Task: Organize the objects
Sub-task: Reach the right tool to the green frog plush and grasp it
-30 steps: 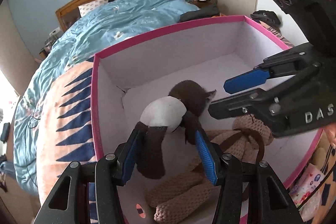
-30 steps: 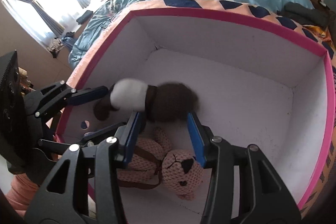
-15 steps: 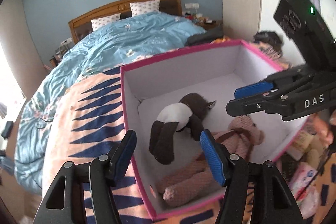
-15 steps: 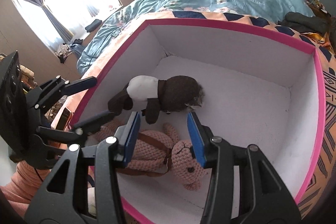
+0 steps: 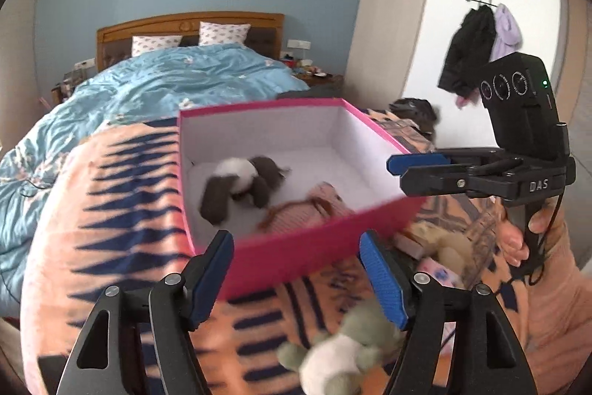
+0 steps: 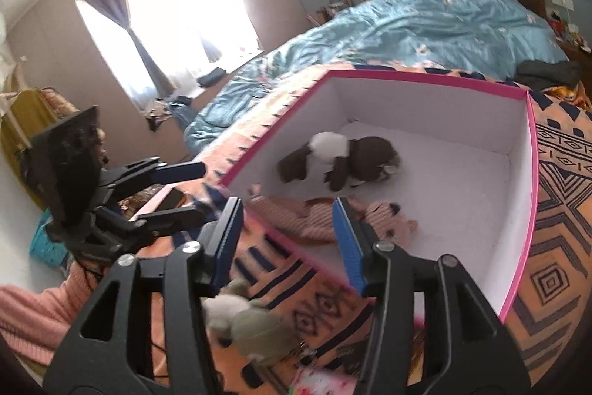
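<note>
A second ago both grippers were down inside the pink box (image 5: 318,247), closed on the brown-and-white plush dog (image 5: 240,184); now the dog lies released on the box's white floor, near the left wall, with the pink knitted teddy bear (image 6: 333,215) stretched along the near wall just beside it. The left gripper (image 5: 296,280) has pulled back out of the box and hangs in front of its near wall; its jaws have just been opening and stand wide apart with nothing between them. The right gripper (image 6: 286,241) has also drawn back, to the box's near corner; its jaws too have just been opening, and they are empty, the bear merely showing behind them. So this toy appears to be stowed, and the pair is free for the next one. A grey-green and white plush toy (image 5: 344,350) lies outside the box on the orange patterned blanket (image 5: 122,210), just in front of the near wall and under both grippers. It looks like the likeliest next pick, though other small items beside the box's right corner also remain.
</note>
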